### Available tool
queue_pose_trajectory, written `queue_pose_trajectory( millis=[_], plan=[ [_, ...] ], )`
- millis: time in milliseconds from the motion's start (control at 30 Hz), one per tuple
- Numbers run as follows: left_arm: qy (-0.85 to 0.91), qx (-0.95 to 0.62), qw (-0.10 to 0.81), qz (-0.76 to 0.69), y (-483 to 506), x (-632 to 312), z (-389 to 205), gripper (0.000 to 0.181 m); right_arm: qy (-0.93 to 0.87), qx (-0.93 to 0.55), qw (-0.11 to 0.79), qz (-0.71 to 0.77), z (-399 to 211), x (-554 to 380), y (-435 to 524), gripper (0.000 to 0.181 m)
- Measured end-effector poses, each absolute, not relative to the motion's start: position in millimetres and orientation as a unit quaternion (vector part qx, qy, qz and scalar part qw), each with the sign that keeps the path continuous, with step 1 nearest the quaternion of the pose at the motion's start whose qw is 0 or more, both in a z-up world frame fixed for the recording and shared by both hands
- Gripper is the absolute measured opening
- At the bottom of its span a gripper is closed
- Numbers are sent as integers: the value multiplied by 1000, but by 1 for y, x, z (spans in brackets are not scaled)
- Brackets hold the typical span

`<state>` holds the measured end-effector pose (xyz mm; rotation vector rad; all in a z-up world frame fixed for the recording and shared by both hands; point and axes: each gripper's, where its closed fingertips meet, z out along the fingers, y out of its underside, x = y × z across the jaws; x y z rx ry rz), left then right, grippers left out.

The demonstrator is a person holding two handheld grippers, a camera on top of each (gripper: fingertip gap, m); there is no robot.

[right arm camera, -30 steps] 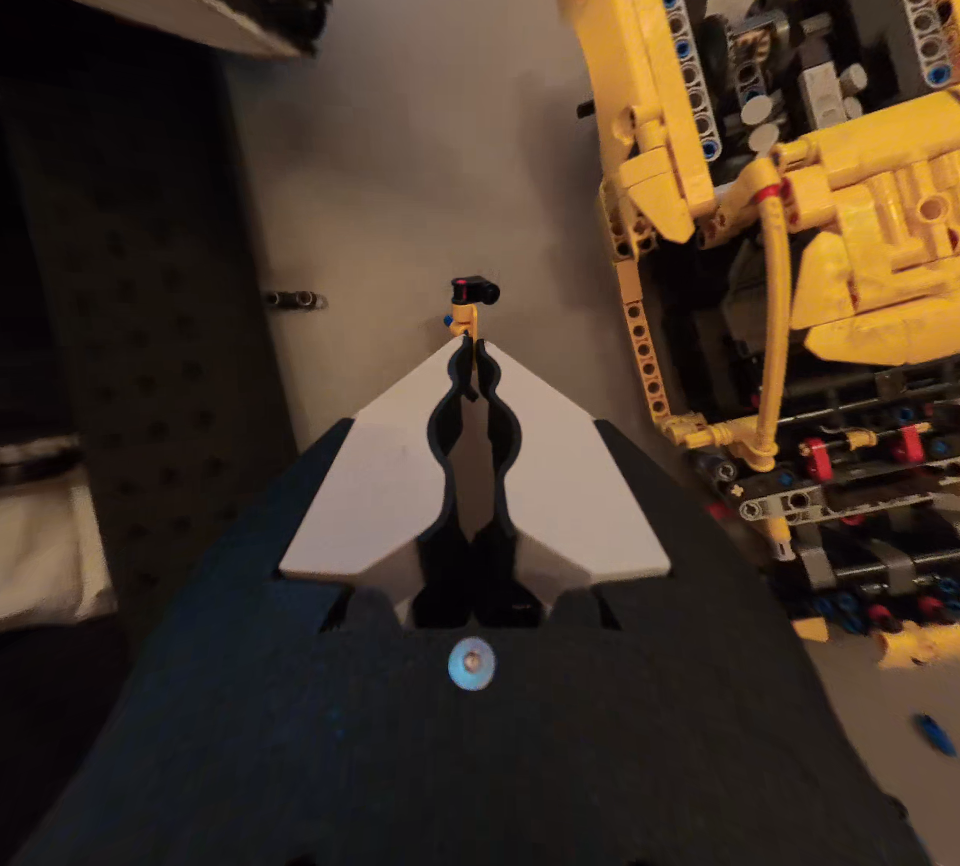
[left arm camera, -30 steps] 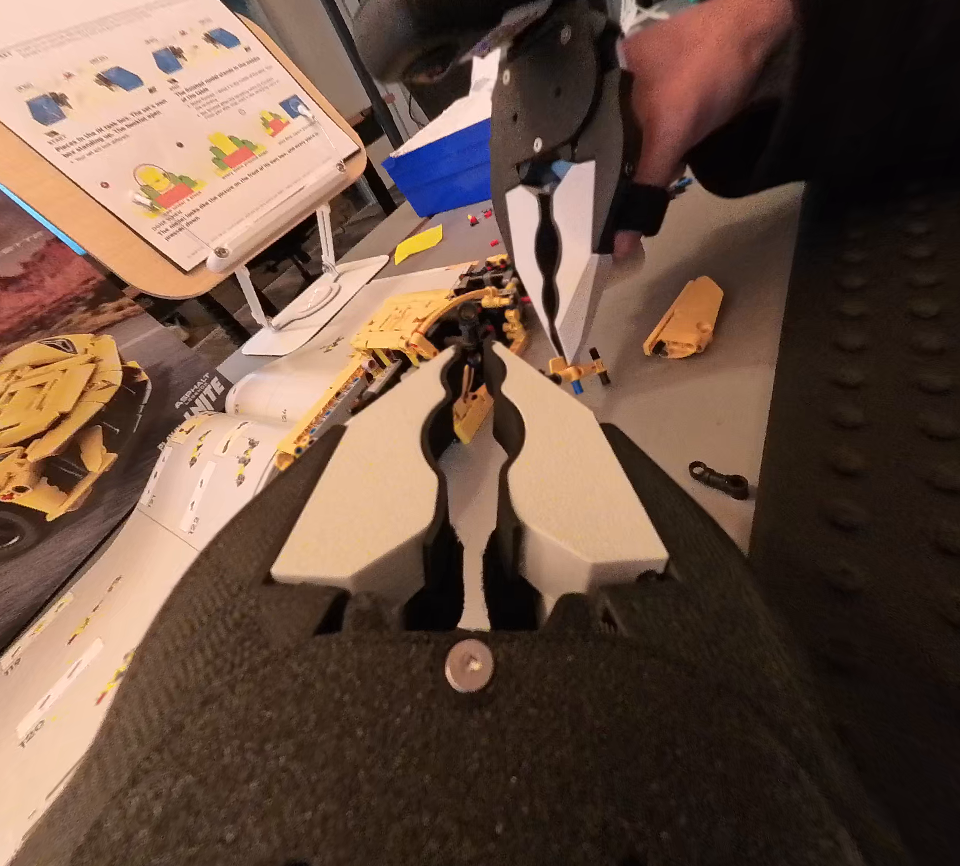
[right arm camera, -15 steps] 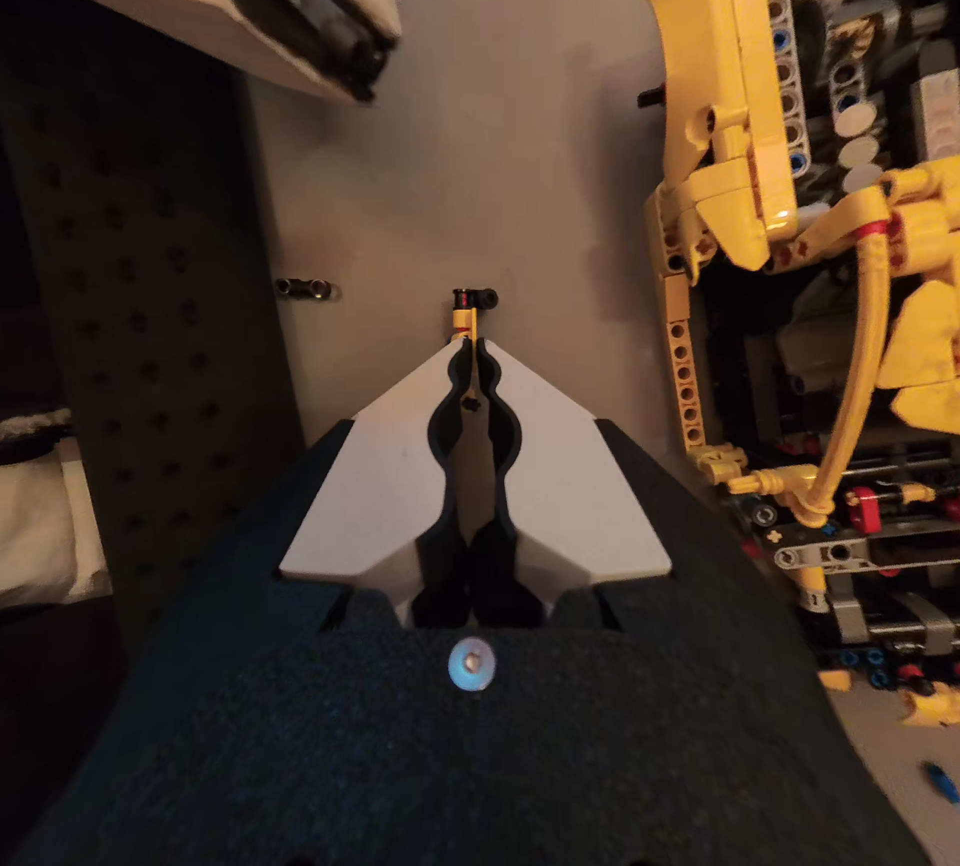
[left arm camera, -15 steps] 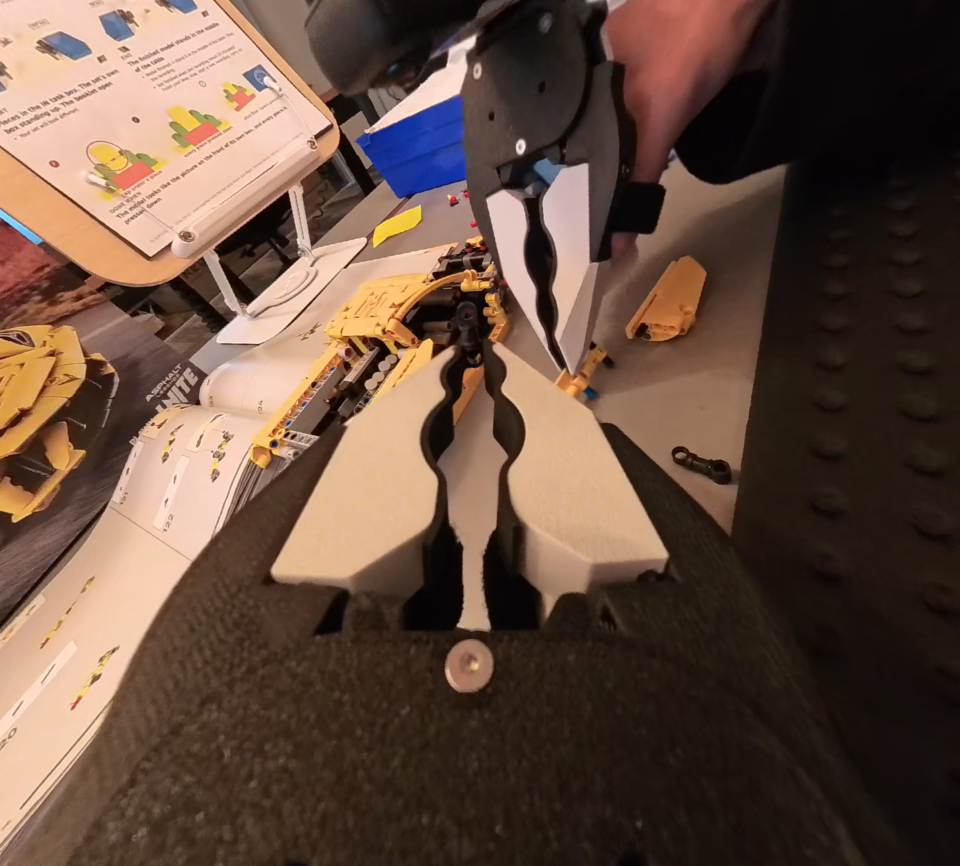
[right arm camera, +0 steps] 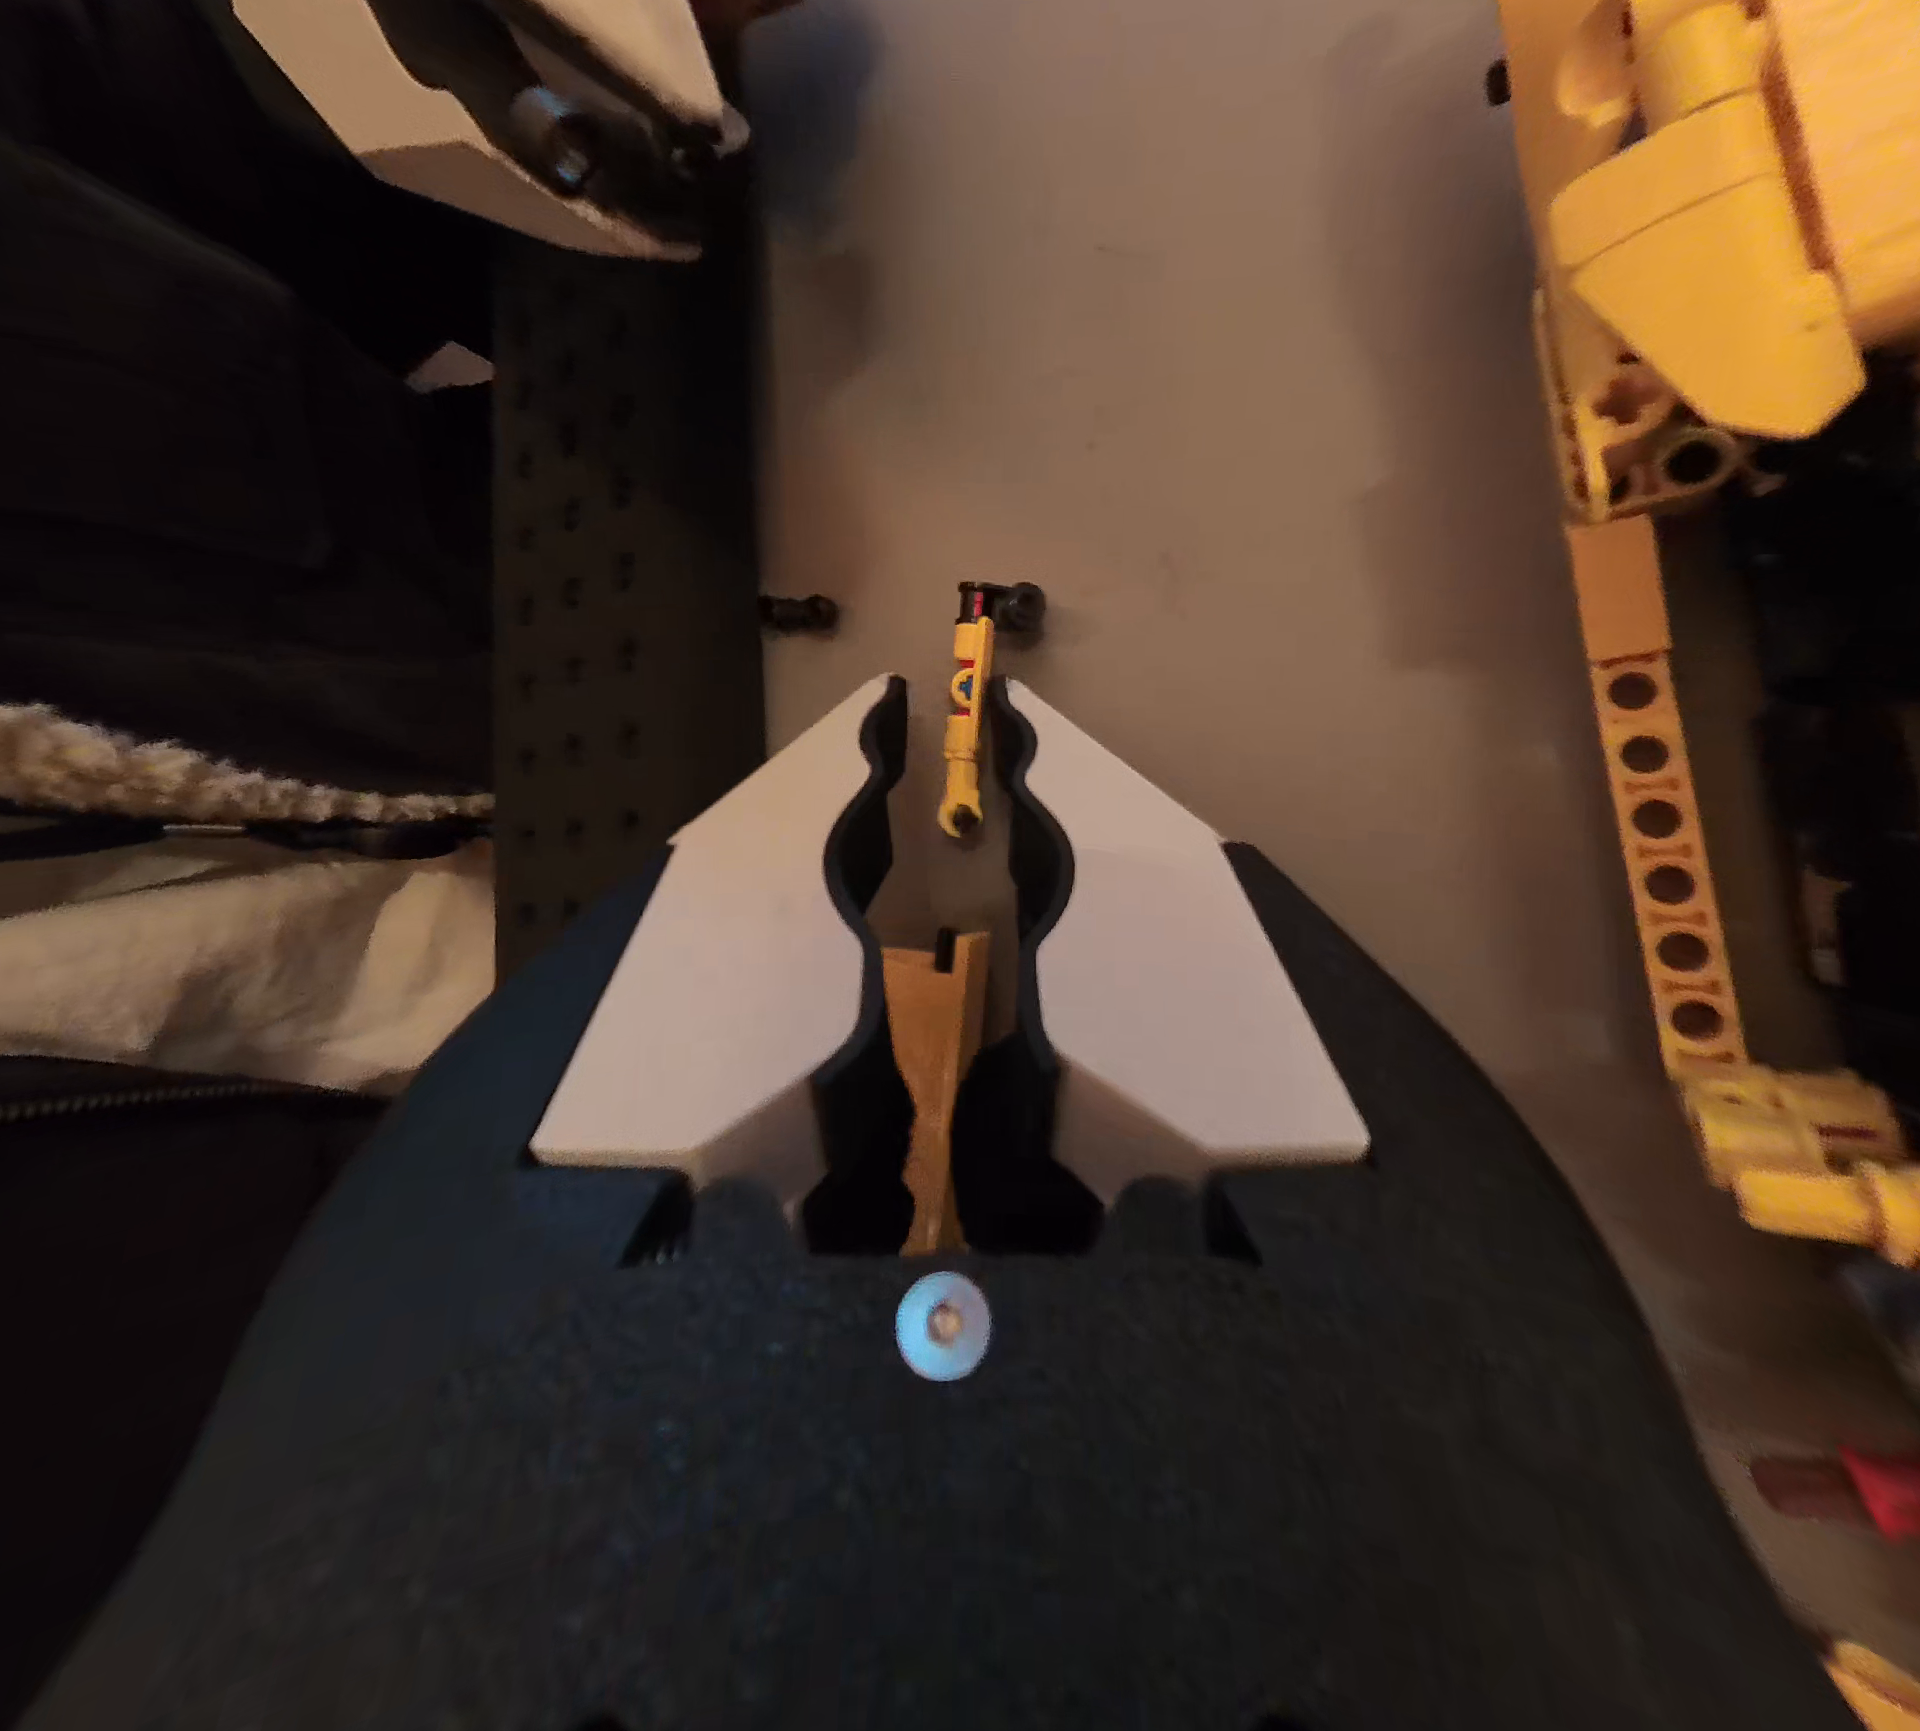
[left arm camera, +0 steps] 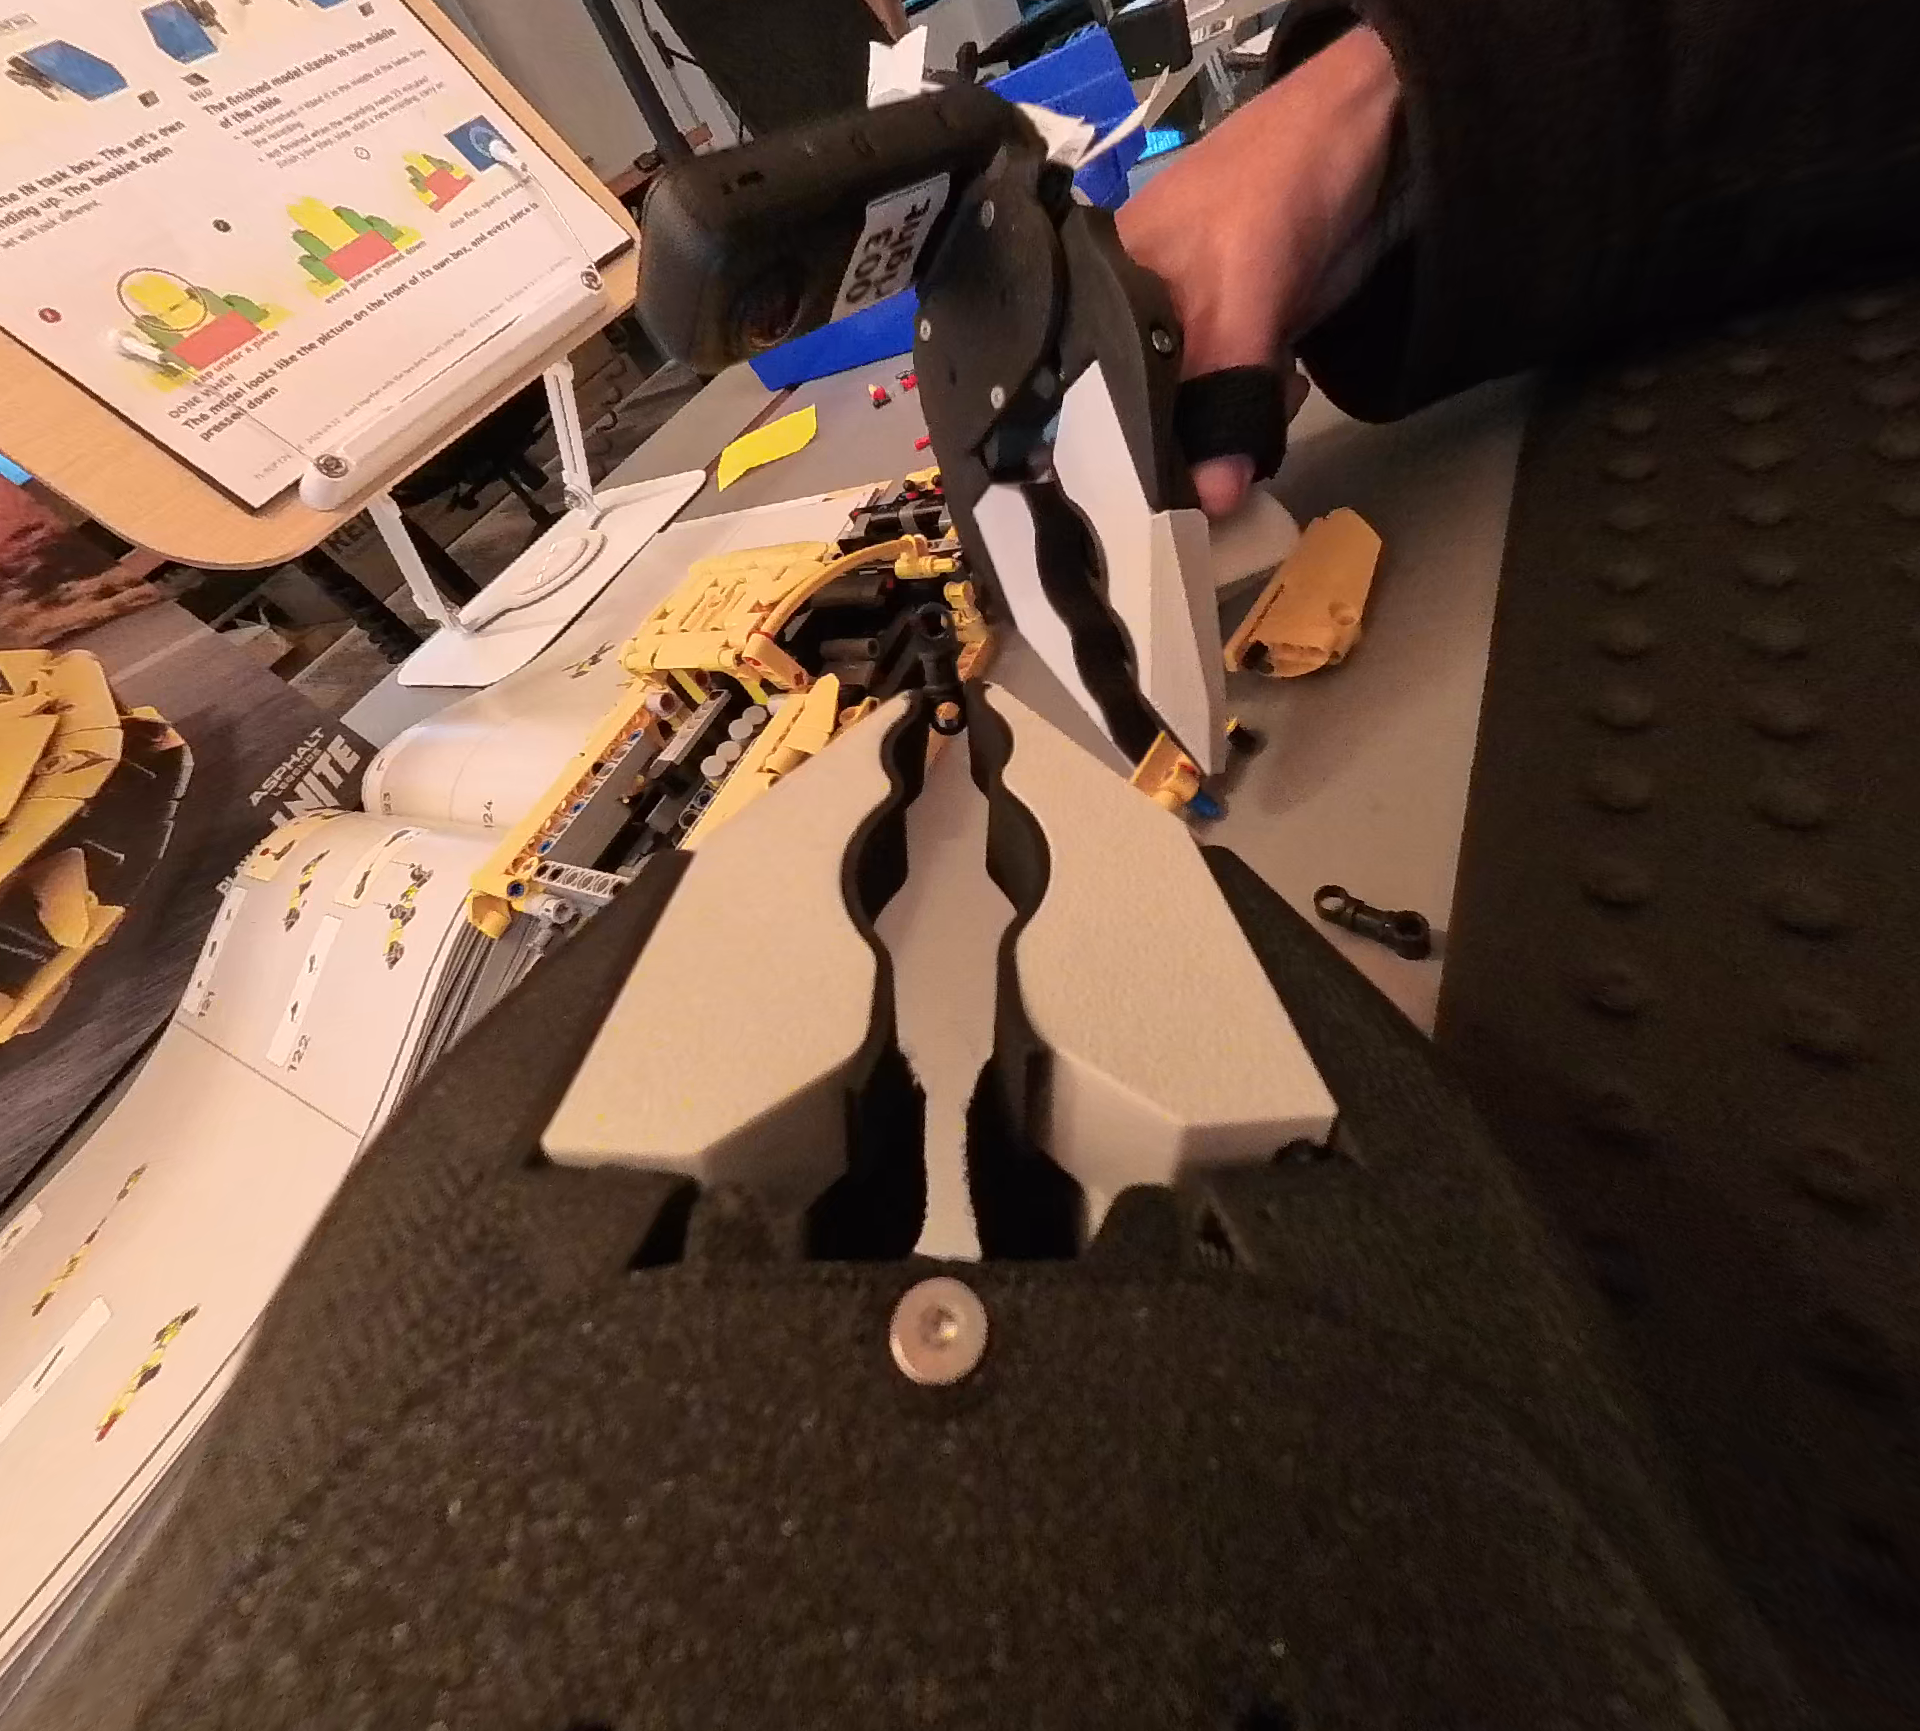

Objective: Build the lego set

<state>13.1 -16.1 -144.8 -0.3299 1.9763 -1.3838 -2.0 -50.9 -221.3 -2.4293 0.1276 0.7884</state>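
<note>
The part-built yellow car model (left arm camera: pixel 727 632) stands on the grey table, at the right edge of the right wrist view (right arm camera: pixel 1704 123). My right gripper (right arm camera: pixel 948 686) is open, tips down at the table. A small yellow rod piece (right arm camera: pixel 971 715) with a black end lies between its tips; it also shows in the left wrist view (left arm camera: pixel 1169 772). My left gripper (left arm camera: pixel 948 699) is shut on a small black link piece (left arm camera: pixel 940 679), just in front of the model. Its fingers (right arm camera: pixel 468 19) show at the top left of the right wrist view.
A loose yellow panel (left arm camera: pixel 1309 590) lies behind the right gripper. A black connector (left arm camera: pixel 1371 921) lies by the black studded mat (left arm camera: pixel 1714 746). The open instruction booklet (left arm camera: pixel 312 933), a sheet on a stand (left arm camera: pixel 260 175) and a blue bin (left arm camera: pixel 852 331) are to the left and behind. Left tips to right tips: about 9 centimetres.
My right gripper has opened and let go of the yellow rod piece, which now lies on the table. My left gripper has shifted a little, still holding the black piece.
</note>
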Motion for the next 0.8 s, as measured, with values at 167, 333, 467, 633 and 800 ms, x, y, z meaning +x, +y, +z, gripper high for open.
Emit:
queue_pose_trajectory(
  millis=[167,333,467,633,800],
  plan=[
    [763,-128,344,-532,-16,13,-146,7,25,-918,283,277,-222,-7,-48,6],
    [753,-135,356,-537,-13,16,-140,7,55,-889,334,308,-204,-1,-40,6],
    [708,-128,384,-580,-8,12,-114,7,149,-769,469,408,-147,18,-21,5],
    [679,-116,414,-596,-7,8,-98,7,189,-643,547,501,-105,19,-7,5],
    [679,-110,418,-594,-8,7,-98,7,201,-587,555,553,-96,16,-3,5]
  ],
)
